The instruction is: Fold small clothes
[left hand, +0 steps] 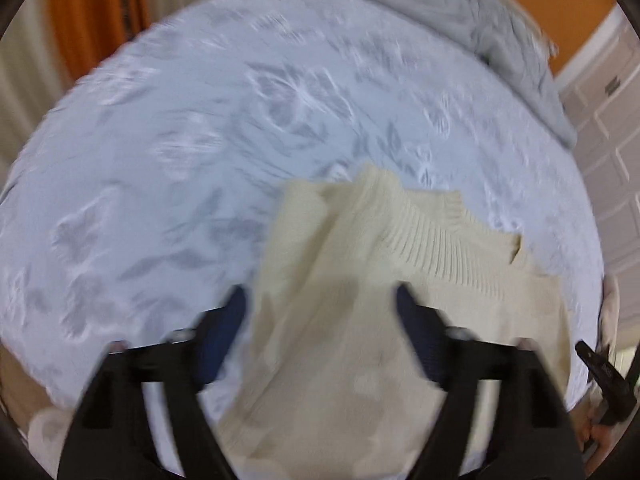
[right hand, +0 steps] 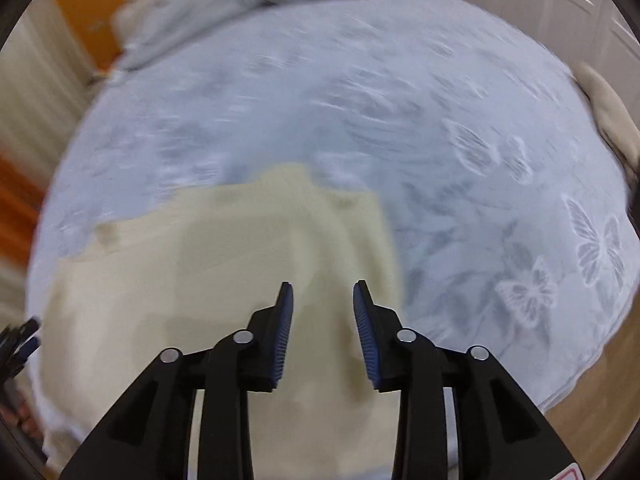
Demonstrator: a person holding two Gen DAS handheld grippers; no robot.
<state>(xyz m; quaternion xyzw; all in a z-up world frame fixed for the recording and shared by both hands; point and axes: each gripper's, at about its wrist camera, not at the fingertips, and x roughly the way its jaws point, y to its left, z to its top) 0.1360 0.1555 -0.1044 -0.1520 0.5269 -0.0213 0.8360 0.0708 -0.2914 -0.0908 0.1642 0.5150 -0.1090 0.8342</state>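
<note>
A cream knitted sweater point(left hand: 360, 280) lies on a bed, on a pale blue-grey bedspread point(left hand: 160, 160) printed with butterflies. Its ribbed collar point(left hand: 436, 236) points away from the viewer, and part of the body already appears folded over itself, leaving an uneven raised ridge down the middle. Both views are blurred.

The left tongs point(left hand: 320, 300) hang above the sweater's left part, spread wide, with nothing between the blue pads point(left hand: 224, 332); the left pad sits over the bedspread just beside the sweater's edge, the right one over the knit. The right tongs point(right hand: 323, 300) hover over the sweater's right part, parted about a third of the way, also gripping nothing. Whether either tip touches the fabric cannot be told.

Beyond the sweater, a crumpled grey blanket point(left hand: 480, 20) lies at the far end of the bed. Orange walls, a pale curtain and white panelled doors point(left hand: 608, 128) surround it. Another cream item point(right hand: 608, 112) rests at the bed's right edge.

Likely risks: the thick knit is loose and springy, so a shallow pinch may catch only the top layer and pull the existing fold apart. Closing the left tongs where they stand could grab bedspread along with sweater, dragging both. Uneven pulls from the two sides would skew the fold.
</note>
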